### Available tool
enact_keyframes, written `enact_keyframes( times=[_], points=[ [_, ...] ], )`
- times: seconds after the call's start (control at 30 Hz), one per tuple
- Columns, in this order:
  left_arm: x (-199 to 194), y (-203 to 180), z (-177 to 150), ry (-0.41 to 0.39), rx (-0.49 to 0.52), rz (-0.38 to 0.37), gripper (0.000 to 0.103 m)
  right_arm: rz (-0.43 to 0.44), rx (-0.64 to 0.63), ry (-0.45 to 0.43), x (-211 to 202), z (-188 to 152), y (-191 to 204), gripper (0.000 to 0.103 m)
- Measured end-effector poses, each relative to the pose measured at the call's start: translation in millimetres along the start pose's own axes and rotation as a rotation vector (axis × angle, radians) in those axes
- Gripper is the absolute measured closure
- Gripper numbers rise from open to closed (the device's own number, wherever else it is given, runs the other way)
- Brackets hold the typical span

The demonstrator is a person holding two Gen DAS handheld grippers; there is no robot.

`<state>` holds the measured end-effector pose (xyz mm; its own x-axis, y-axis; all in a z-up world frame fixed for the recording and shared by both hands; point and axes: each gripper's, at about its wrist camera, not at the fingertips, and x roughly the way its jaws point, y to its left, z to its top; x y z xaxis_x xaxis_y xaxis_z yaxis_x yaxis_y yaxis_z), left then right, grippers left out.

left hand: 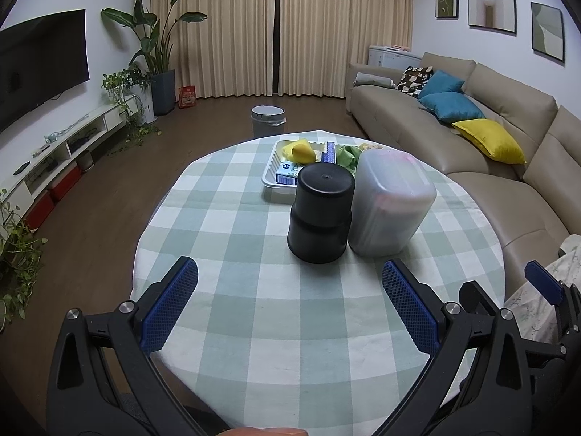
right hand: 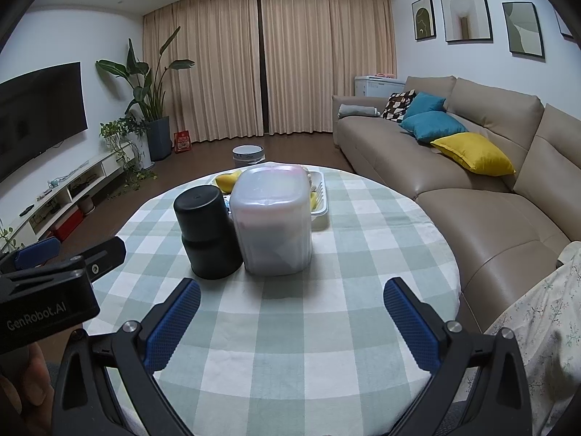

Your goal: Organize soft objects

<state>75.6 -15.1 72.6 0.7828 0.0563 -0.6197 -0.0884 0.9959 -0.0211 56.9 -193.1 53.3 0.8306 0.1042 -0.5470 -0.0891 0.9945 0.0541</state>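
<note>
Soft objects, a yellow plush and a green one among them, lie in a white tray near the far edge of a round table under a green-and-white checked cloth. In front of the tray, about mid-table, a frosted plastic bin stands upside down with a black container touching its left side, also inverted. Both tools hover over the near edge, empty: the left gripper with its blue pads spread wide apart, the right gripper equally wide.
</note>
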Motion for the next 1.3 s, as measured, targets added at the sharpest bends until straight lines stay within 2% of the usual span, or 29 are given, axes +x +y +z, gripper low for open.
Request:
enact_keyframes(
  times=[1.3],
  points=[
    [-0.7,1.3,-0.4,-0.021,0.011,0.009,0.000,0.000,0.001,0.003,-0.7,1.0,1.0,0.000]
  ],
)
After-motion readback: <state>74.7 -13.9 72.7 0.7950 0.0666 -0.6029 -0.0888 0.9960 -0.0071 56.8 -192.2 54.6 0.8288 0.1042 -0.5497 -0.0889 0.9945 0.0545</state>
